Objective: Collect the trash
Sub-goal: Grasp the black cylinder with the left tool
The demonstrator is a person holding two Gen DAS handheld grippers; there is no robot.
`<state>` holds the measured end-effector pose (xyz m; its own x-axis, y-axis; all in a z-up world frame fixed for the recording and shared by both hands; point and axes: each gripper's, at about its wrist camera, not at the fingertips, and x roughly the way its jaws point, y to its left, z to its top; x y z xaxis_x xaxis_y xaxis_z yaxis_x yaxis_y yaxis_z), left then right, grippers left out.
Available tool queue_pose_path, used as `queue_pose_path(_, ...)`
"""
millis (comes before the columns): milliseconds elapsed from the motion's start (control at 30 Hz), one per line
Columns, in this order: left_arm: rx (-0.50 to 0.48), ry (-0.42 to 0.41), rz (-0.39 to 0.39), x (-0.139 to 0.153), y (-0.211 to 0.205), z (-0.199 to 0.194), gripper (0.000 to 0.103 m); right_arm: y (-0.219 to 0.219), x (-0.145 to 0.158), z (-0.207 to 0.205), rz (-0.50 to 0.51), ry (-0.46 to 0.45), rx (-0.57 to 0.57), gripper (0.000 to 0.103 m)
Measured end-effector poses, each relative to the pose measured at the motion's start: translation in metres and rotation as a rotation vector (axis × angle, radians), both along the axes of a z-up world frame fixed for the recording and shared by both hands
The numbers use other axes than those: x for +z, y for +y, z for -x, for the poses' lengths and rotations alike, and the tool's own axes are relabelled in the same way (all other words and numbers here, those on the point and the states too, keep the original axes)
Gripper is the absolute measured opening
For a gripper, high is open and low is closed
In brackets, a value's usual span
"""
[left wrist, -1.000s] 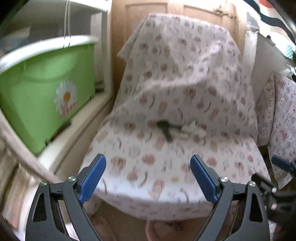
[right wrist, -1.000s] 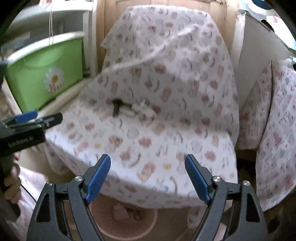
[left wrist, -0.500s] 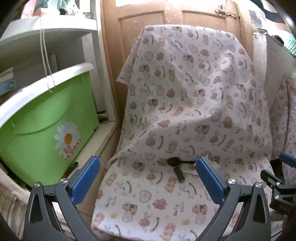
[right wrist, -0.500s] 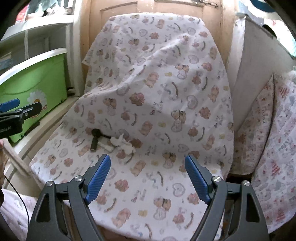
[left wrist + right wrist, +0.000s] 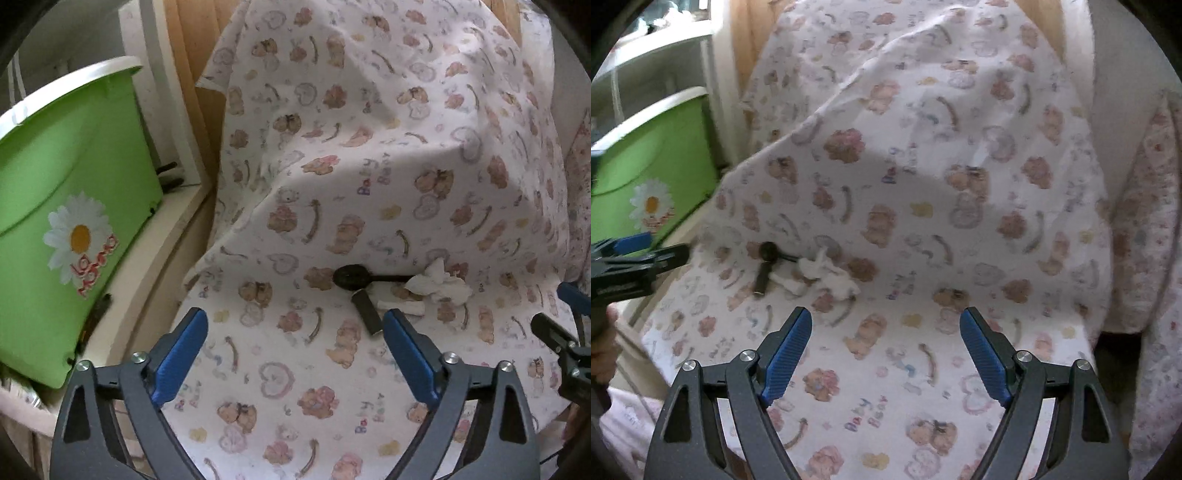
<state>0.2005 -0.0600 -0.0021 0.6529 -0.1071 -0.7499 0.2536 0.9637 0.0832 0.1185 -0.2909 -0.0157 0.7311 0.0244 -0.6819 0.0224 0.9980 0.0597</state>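
While both grippers gape, tissue (image 5: 439,286) beyond left gripper (image 5: 295,354), up-right

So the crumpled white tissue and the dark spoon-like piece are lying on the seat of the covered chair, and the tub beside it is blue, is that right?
Not quite: the tub is green, as the left wrist view shows. The crumpled white tissue and dark spoon-like piece do lie on the covered chair.

The cloth (image 5: 388,166) hides the chair under it. My green bin (image 5: 55,206) is cut off at the left edge. My right view is blurry.
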Motion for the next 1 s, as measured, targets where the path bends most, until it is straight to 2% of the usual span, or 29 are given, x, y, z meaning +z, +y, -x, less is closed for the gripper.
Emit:
queue_pose_path(33,-0.007,0.016,0.013,-0.001,0.000,-0.004,0.087,0.001,-0.003,-0.002,0.004,0.003,0.004,0.084)
queue_pose_path(133,-0.007,0.084,0.068,-0.007,-0.001,-0.018,0.071,0.003,-0.009,-0.010,0.044,0.038,-0.013,0.084)
queue_pose_path(200,-0.008,0.149,0.107,-0.017,-0.004,-0.030,0.051,0.002,-0.011,-0.014,0.028,0.044,-0.018,0.084)
queue_pose_path(233,-0.017,0.193,0.123,-0.024,-0.006,-0.036,0.048,0.001,-0.011,-0.016,0.018,0.044,-0.022,0.084)
queue_pose_path(300,-0.007,0.285,0.167,-0.041,-0.009,-0.047,0.032,0.000,-0.011,-0.019,0.007,0.045,-0.025,0.084)
queue_pose_path(333,0.006,0.318,0.192,-0.047,-0.009,-0.051,0.029,0.000,-0.011,-0.021,0.008,0.047,-0.027,0.084)
queue_pose_path(433,0.014,0.358,0.241,-0.054,-0.015,-0.057,0.029,0.000,-0.013,-0.026,0.012,0.072,-0.031,0.084)
queue_pose_path(633,0.005,0.347,0.192,-0.059,-0.040,-0.060,0.029,-0.005,-0.024,-0.036,-0.014,0.121,-0.048,0.084)
queue_pose_path(800,0.003,0.353,0.094,-0.072,-0.065,-0.064,0.029,-0.009,-0.027,-0.040,-0.034,0.134,-0.066,0.084)
queue_pose_path(933,-0.001,0.377,0.075,-0.080,-0.079,-0.064,0.029,-0.008,-0.024,-0.040,-0.022,0.128,-0.061,0.084)
queue_pose_path(1000,-0.004,0.380,0.070,-0.083,-0.083,-0.063,0.024,-0.009,-0.023,-0.039,-0.018,0.127,-0.056,0.084)
